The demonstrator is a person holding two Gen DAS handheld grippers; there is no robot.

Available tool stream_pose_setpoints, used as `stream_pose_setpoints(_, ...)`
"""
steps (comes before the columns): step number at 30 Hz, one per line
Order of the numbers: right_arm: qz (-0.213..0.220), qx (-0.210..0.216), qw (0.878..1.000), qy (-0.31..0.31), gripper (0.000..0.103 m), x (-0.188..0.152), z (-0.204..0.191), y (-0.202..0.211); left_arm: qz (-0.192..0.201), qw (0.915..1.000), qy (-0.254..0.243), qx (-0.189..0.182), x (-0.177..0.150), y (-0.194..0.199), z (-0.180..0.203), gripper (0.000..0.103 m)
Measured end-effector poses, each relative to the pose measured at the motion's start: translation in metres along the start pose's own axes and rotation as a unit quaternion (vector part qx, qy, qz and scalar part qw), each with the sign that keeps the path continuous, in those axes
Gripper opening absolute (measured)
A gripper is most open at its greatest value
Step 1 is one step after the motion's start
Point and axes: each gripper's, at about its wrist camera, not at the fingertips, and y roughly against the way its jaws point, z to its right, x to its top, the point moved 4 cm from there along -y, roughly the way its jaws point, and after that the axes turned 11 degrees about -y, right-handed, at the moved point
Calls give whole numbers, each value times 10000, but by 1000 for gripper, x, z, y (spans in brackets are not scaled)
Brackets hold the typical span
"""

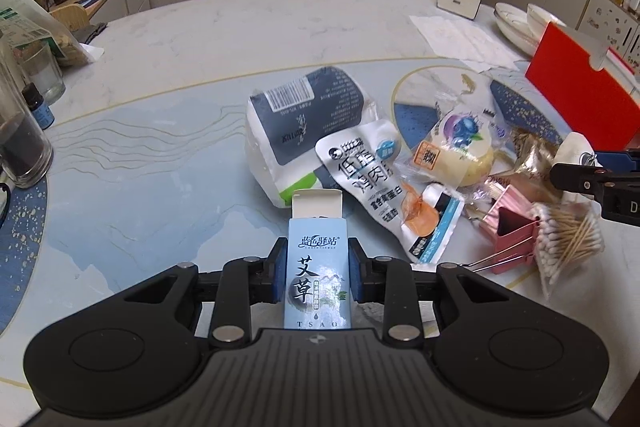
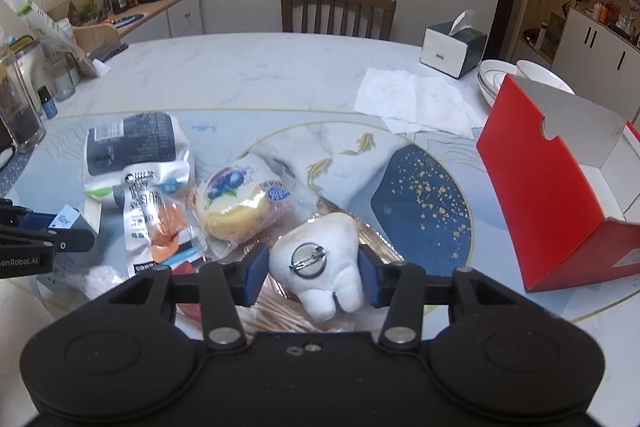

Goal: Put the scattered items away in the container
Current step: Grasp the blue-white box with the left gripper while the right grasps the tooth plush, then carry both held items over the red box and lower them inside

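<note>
Left wrist view: the left gripper (image 1: 319, 263) has its jaws nearly closed, blue pads pressed on both sides of a pale blue box (image 1: 319, 267) with its top flap open, held upright near the table's (image 1: 200, 39) near edge. Beyond it lies a heap of scattered goods: a white-and-navy pack (image 1: 296, 115), a white snack pouch (image 1: 376, 179), a wrapped bun (image 1: 460, 151), pink binder clips (image 1: 508, 227) and a bag of cotton swabs (image 1: 568, 243), the clips touching the bag. Right wrist view: the right gripper (image 2: 314, 263) has its jaws partly closed on a white tooth-shaped plush (image 2: 336, 247) with a metal pin on it, both pads against its sides, over the table's middle, just beside the bun (image 2: 240, 207). An open red container (image 2: 560, 195) stands at the table's right edge, well apart from both held items. A tissue box (image 2: 452, 51), stacked white plates (image 2: 496, 75) and spread paper napkins (image 2: 412, 99) sit toward the far right edge, with a wooden chair (image 2: 338, 7) behind the far edge. Jars and a small blue bottle (image 2: 49, 103) line the left edge.
</note>
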Motion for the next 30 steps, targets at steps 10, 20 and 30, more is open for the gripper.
stream_pose_setpoints(10,69,69,9999,-132,46,3,11,28,184,9997,-15,-130,8,25,8,29)
stream_pose_setpoints(20,183,221,9993,-242,47,16,38,53,426,9986,-162,-257,29,49,40,29)
stream_pose_setpoints(30,293,397,9986,-188,47,45,98,69,559,9980,-180,-224,62,56,95,29)
